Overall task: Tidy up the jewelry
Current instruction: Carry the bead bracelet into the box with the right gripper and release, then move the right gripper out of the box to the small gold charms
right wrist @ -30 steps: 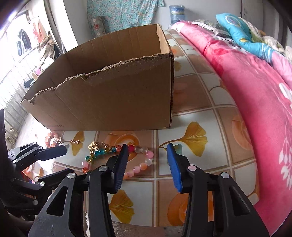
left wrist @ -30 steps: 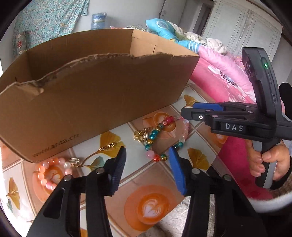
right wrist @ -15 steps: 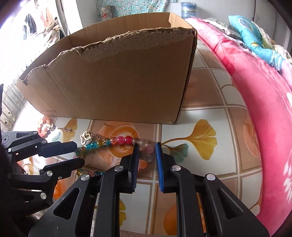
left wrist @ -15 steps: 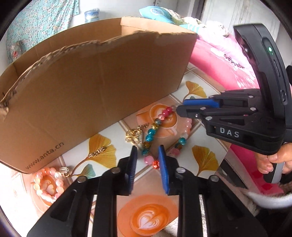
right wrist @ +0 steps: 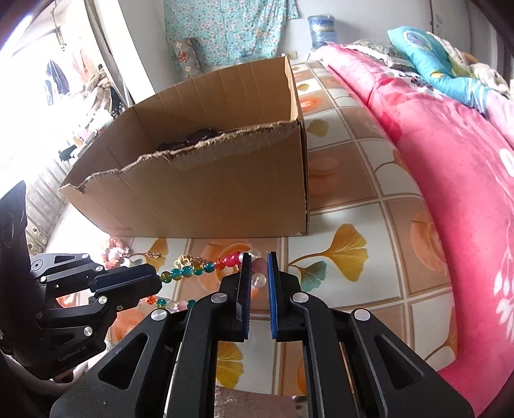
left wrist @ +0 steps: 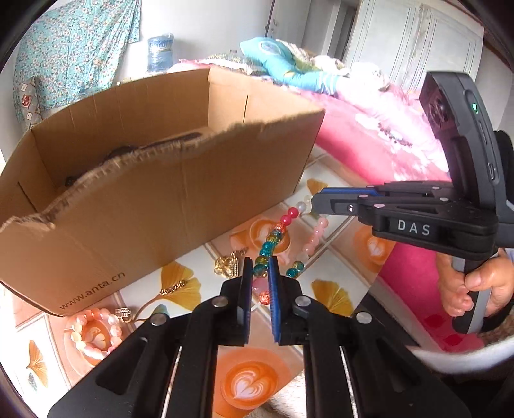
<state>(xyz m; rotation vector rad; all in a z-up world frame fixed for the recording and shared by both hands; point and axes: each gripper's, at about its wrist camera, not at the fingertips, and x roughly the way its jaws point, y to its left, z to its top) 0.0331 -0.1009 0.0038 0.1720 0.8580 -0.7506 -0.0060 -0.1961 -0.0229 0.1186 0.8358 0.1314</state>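
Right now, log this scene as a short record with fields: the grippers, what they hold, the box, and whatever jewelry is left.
left gripper: closing on one end of the multicolour bead bracelet
right gripper: shut on the pale-bead end of that bracelet
cardboard box: open-topped, behind the bracelet, dark items inside
pink bead bracelet: lies on the patterned tablecloth by the box's near corner
pink blanket: right of the box

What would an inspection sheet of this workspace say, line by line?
Surface: patterned cloth, flat.
Job's things: multicolour bracelet strung between both tools; peach bracelet and gold charm lying by the cardboard box, which holds dark items.
Clutter: nothing seen.
Grippers: left tool, jaws closing on the bracelet's teal beads; right tool shut on its pale beads.
Cables: nothing seen.
Surroundings: pink blanket, floral curtain.
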